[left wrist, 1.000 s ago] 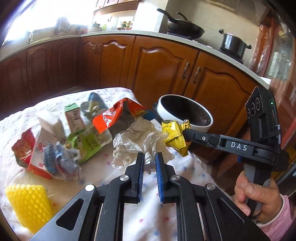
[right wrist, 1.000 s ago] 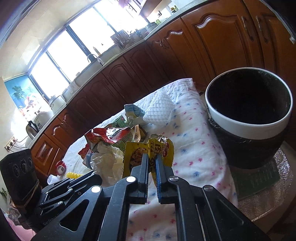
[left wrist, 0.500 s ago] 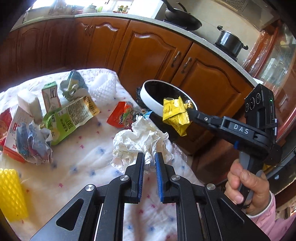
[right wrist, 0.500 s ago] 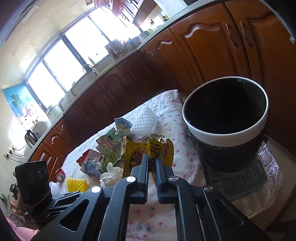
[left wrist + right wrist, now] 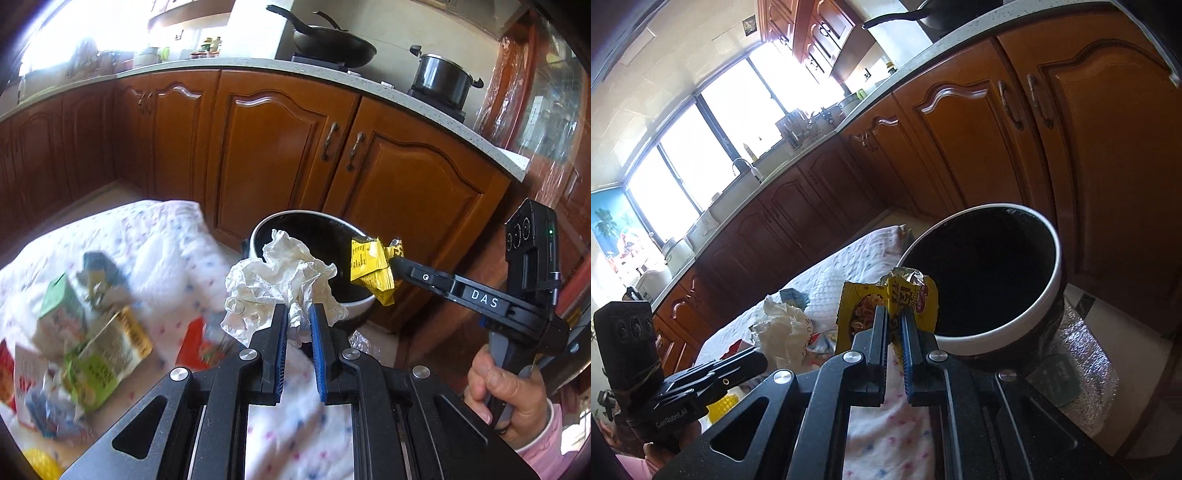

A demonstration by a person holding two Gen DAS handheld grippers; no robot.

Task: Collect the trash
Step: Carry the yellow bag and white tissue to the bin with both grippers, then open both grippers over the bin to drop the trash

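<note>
Clenching a crumpled white paper wad [image 5: 280,280], the left gripper [image 5: 297,325] holds it up against the near rim of the round black bin with a white rim [image 5: 354,306]; the wad is creased and bunched, one corner pinched between the blue-padded jaws. Beside it, the right gripper [image 5: 397,264] grips a yellow crinkled snack wrapper [image 5: 371,269] printed with black text, silver foil showing at its torn top, right over the bin's mouth. From the right wrist view that wrapper [image 5: 890,310] stands upright in the shut jaws at the bin's near edge [image 5: 997,332]. A second ago both pieces hung above the white dotted cloth [image 5: 166,251] on the worktop, short of the bin; now both have been carried across to it. Left of the bin lie a green-and-white carton [image 5: 61,317] and a green-yellow packet [image 5: 107,354], blurred
</note>
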